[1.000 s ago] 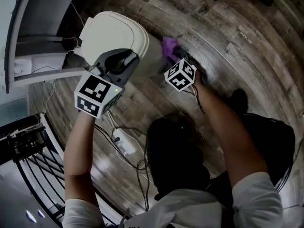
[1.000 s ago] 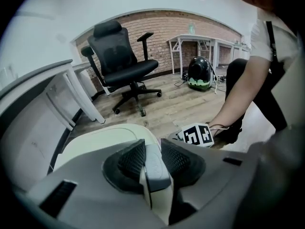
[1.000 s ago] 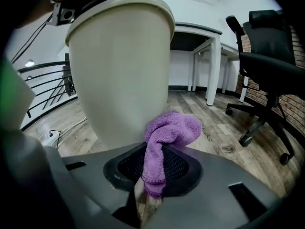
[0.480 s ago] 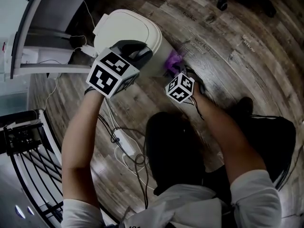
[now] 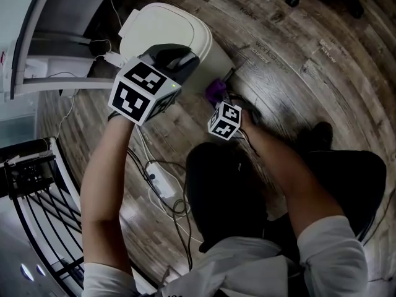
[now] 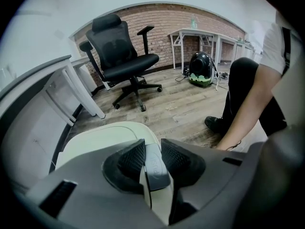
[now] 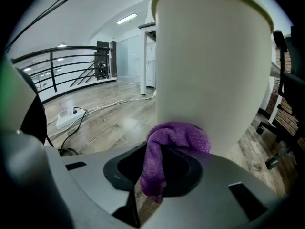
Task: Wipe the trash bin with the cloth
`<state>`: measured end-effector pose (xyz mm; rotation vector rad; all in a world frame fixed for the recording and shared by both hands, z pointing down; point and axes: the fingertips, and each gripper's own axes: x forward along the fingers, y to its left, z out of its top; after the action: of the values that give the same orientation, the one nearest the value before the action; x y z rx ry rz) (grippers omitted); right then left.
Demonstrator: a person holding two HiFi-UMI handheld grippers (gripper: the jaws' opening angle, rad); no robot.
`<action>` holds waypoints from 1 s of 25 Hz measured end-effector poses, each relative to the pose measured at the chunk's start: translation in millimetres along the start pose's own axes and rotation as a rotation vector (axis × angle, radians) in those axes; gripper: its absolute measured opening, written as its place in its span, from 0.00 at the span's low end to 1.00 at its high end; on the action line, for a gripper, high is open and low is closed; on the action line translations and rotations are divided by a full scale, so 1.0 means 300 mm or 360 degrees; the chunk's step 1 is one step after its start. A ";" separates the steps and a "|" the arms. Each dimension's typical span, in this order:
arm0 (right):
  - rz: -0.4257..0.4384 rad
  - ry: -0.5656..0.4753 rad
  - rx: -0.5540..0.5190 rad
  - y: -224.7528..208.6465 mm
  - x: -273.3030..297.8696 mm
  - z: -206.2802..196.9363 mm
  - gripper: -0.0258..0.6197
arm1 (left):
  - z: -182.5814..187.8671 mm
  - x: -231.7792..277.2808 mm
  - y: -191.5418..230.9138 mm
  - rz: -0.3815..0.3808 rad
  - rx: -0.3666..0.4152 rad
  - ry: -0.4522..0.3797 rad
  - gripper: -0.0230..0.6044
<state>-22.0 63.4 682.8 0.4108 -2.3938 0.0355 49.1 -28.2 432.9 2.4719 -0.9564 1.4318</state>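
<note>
A cream trash bin (image 5: pixel 167 33) stands on the wooden floor, seen from above in the head view. My left gripper (image 5: pixel 179 59) sits at the near edge of its lid (image 6: pixel 95 140), shut on a grey tab (image 6: pixel 155 163) that shows between the jaws. A purple cloth (image 7: pixel 174 142) hangs bunched in my right gripper (image 7: pixel 155 168), which is shut on it. The cloth's top lies against the bin's side wall (image 7: pixel 209 66), low down near the floor. In the head view the cloth (image 5: pixel 215 91) shows just beyond the right gripper's marker cube (image 5: pixel 224 120).
A white power strip (image 5: pixel 162 181) and loose cables lie on the floor near the person's knees. A black railing (image 5: pixel 31 184) runs at the lower left. Beyond the bin stand a black office chair (image 6: pixel 124 51), white desks (image 6: pixel 200 37) and a dark bag (image 6: pixel 201 69).
My right gripper has slid the purple cloth leftward and lower along the bin's side, and its cube has rolled. The left gripper has stayed on the lid's edge.
</note>
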 end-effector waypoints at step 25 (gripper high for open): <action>-0.0362 0.0343 0.0335 -0.461 0.011 -0.441 0.18 | -0.012 0.008 0.004 0.0053 0.0012 0.0050 0.20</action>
<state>102.0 -51.0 773.2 0.7375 -2.1254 0.2191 46.5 -28.7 436.6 2.4421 -0.9923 1.4824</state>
